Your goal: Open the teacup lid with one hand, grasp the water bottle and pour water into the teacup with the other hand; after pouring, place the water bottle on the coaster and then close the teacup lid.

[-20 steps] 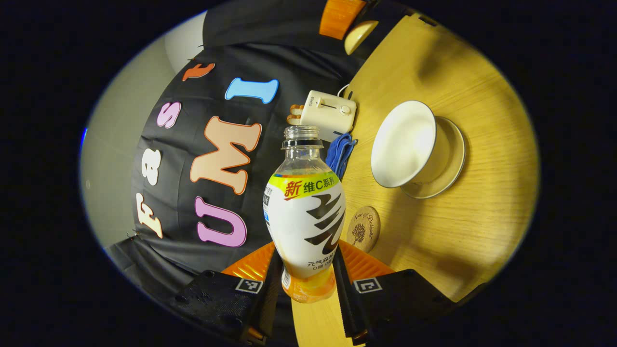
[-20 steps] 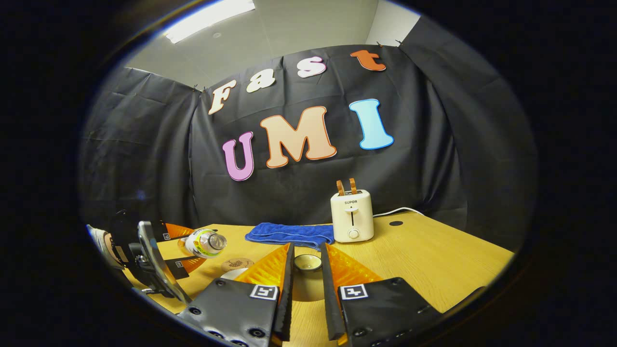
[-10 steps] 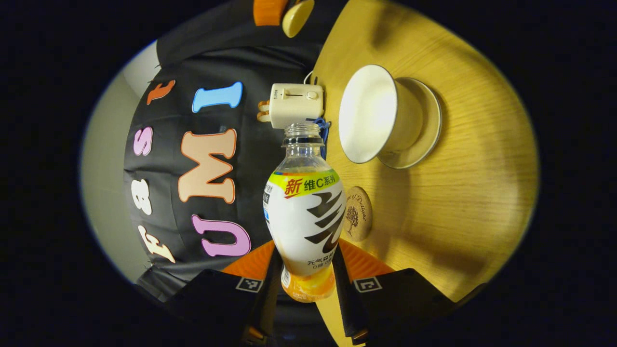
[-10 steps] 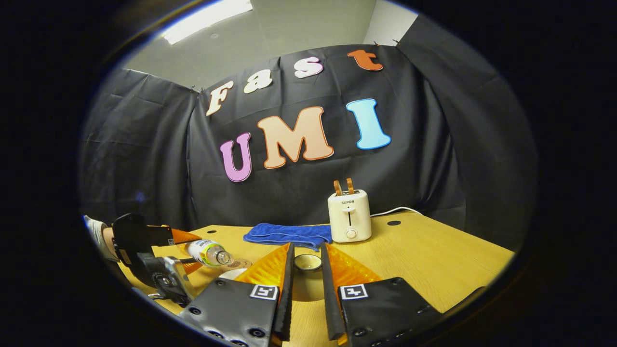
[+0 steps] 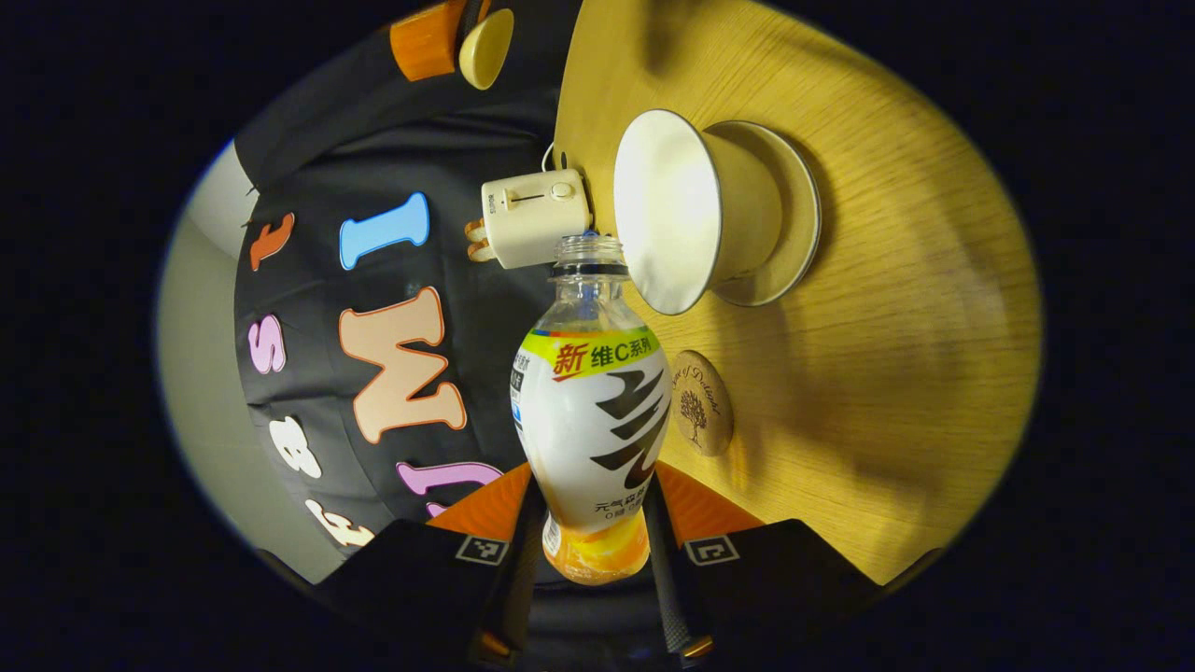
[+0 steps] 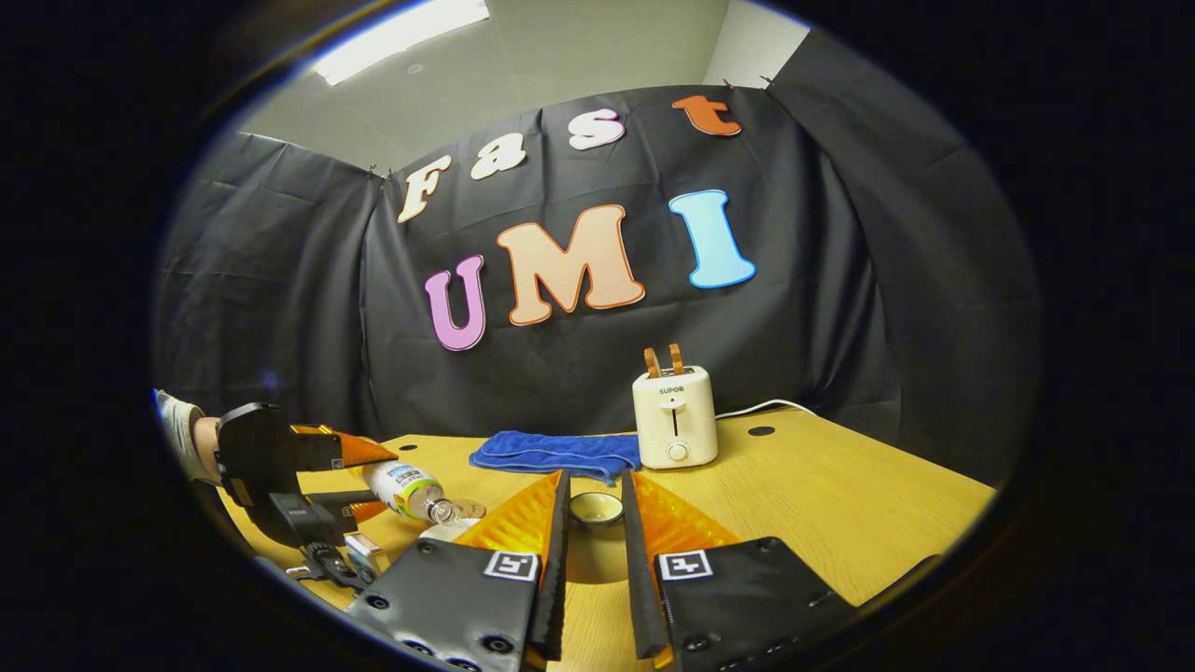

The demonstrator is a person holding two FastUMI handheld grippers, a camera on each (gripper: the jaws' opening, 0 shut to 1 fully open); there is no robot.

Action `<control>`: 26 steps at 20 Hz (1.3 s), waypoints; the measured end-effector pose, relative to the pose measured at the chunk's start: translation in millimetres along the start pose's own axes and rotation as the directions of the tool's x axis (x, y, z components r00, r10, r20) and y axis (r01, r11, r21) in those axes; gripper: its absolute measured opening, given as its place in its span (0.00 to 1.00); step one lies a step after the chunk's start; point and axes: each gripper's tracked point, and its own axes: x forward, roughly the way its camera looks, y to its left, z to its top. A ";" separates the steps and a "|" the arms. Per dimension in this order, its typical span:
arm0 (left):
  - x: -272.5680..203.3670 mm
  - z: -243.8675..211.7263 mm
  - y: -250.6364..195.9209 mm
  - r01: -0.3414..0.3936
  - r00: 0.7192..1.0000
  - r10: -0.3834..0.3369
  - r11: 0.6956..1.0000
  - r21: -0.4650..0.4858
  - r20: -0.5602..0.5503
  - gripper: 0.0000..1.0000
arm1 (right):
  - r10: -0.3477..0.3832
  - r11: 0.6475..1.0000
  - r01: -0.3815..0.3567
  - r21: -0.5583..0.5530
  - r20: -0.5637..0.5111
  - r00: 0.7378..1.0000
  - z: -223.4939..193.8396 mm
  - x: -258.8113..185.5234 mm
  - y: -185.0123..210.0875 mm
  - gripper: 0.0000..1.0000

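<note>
The left tongs (image 5: 590,541) are rolled onto their side, both fingers (image 5: 519,551) pressed against the bottle (image 5: 590,420) they carry, tipped mouth-down. In the right gripper view a gloved hand (image 6: 182,431) holds them. The right tongs (image 6: 591,551) sit level, fingers clamping the lid (image 6: 596,508) between them above the desk (image 6: 840,504).

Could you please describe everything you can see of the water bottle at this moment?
The water bottle is clear plastic with a white, yellow-green and orange printed label and no cap on its open neck. The left gripper clamps its lower body between both fingers. It is tipped over, neck near the rim of the white teacup. In the right gripper view it lies almost sideways, off the table.
</note>
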 end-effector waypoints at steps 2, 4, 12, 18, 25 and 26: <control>0.3 2.0 3.1 0.004 1.000 -0.004 0.999 0.041 -0.005 0.53 | -0.002 1.000 0.002 0.003 -0.002 1.000 0.3 0.0 -2.0 0.33; -0.2 1.1 4.5 0.005 1.000 -0.004 0.996 0.084 -0.008 0.53 | -0.006 1.000 0.006 0.006 0.004 1.000 3.7 -1.4 -4.4 0.31; 1.2 -0.9 17.3 0.002 1.000 0.002 0.983 0.182 -0.023 0.53 | -0.014 1.000 0.014 0.009 0.013 1.000 8.0 -3.3 -9.0 0.33; 3.3 -6.2 25.4 0.014 0.999 -0.002 0.965 0.263 -0.046 0.55 | -0.016 1.000 0.016 0.007 0.022 1.000 11.4 -4.2 -10.5 0.33; -7.5 -2.4 42.4 0.003 0.998 0.023 0.917 0.399 -0.061 0.55 | -0.022 1.000 0.022 0.002 0.015 1.000 9.1 -3.0 -13.8 0.33; -9.1 0.0 42.0 0.003 0.998 0.024 0.908 0.419 -0.059 0.54 | -0.018 1.000 0.018 0.010 0.013 1.000 9.4 -3.2 -13.0 0.33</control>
